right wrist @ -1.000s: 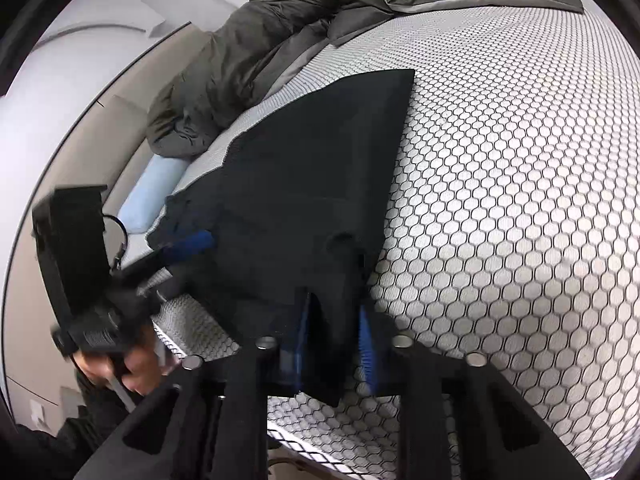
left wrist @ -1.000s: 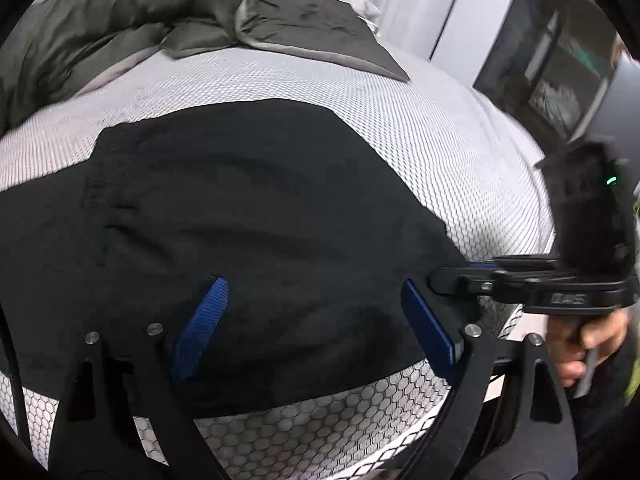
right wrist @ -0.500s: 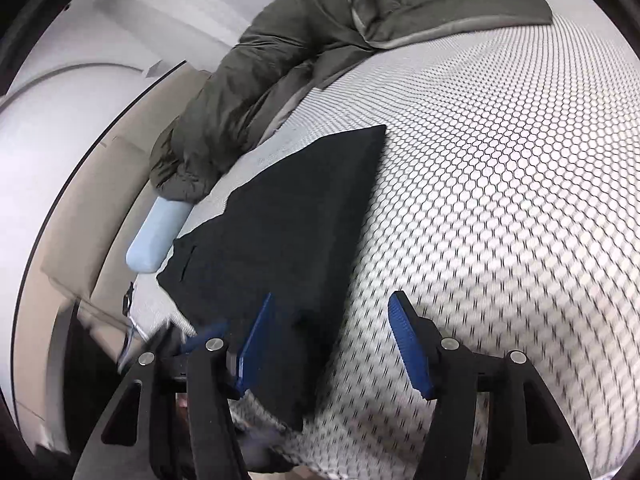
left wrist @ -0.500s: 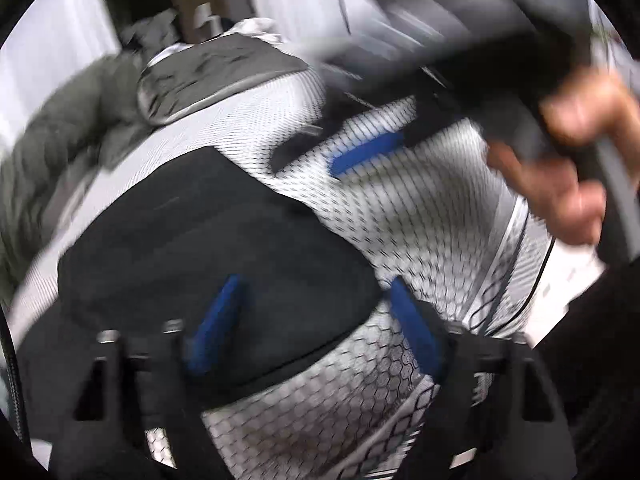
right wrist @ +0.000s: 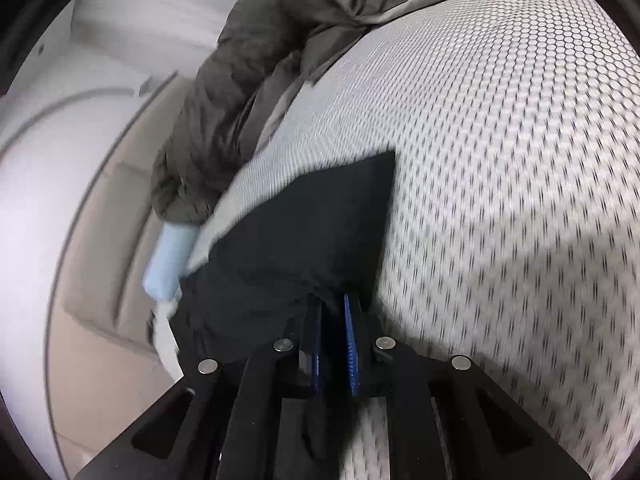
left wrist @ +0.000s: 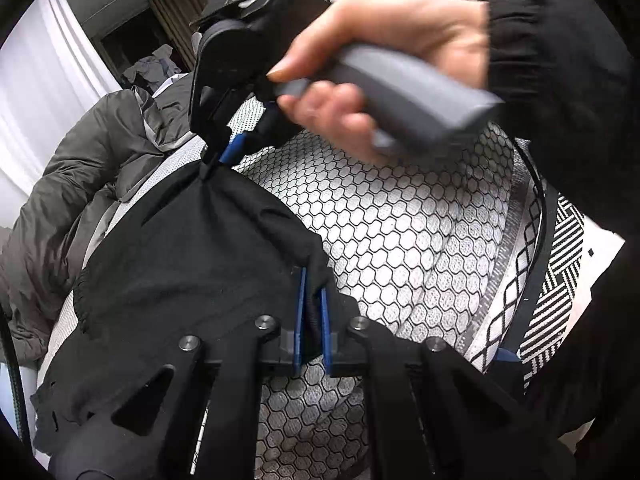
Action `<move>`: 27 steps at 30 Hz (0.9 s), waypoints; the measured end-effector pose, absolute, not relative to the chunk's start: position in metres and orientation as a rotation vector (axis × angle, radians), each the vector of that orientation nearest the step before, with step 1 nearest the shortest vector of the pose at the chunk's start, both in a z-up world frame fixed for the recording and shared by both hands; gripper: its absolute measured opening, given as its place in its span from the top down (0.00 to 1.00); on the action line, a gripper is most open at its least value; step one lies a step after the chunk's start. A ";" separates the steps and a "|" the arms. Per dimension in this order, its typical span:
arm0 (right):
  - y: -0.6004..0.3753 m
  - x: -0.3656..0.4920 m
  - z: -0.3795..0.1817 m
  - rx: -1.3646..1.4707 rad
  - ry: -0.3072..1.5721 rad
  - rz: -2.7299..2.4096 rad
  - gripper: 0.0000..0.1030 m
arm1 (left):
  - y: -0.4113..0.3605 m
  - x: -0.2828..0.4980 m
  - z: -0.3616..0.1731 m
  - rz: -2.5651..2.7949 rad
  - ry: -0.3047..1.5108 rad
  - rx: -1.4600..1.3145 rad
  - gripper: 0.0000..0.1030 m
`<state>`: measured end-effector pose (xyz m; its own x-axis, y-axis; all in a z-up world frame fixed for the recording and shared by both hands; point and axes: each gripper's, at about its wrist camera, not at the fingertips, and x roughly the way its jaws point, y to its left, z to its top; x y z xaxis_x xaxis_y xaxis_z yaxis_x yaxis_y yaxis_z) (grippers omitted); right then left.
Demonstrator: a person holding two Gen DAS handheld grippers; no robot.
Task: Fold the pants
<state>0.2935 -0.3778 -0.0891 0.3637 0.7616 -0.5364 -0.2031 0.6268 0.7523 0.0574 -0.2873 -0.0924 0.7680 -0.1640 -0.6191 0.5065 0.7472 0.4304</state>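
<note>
On the bed [right wrist: 520, 160], over its honeycomb-print cover, black pants [left wrist: 192, 280] lie partly folded, near edge bunched and drawn up off the cover between two grip points.

Left gripper [left wrist: 311, 300]: blue fingers [left wrist: 299, 312] drawn together, clamped on a thick gather of pants edge; cloth fills the gap between them.

Right gripper [right wrist: 335, 340]: jaws closing at this moment, black cloth between them, pads pressing on it. Seen from the left wrist view, the same gripper [left wrist: 224, 156] pinches a far corner of the pants, with the fabric pulled to a peak there.

Risks, as judgement:
- Each grip takes a bunched wad, not a flat edge. Layers may be caught unevenly, so one layer could slip out on lifting and the fold would skew.
- Fabric stretched between the two grips; pulling them further apart could drag the whole garment across the bed rather than folding it.
- Grey jacket [right wrist: 248, 92] lies close beside the pants; a wide swing could snag it.
- Right wrist view is blurred, so hold depth is uncertain.

Pose: both grippers point forward and downward at the bed. The person's right hand [left wrist: 360, 92] wraps the grey handle, black sleeve at the wrist, crossing above and ahead of the left gripper. Left hand not visible.
</note>
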 end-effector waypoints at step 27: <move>-0.356 0.287 -0.070 0.415 1.019 0.524 0.71 | -0.063 0.086 -0.030 -0.285 0.586 0.013 0.38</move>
<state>0.2871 -0.3556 -0.0700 0.4211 0.5902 -0.6888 -0.2173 0.8029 0.5551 0.0857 -0.0627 -0.0301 0.7950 -0.2620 -0.5471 0.2691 0.9606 -0.0690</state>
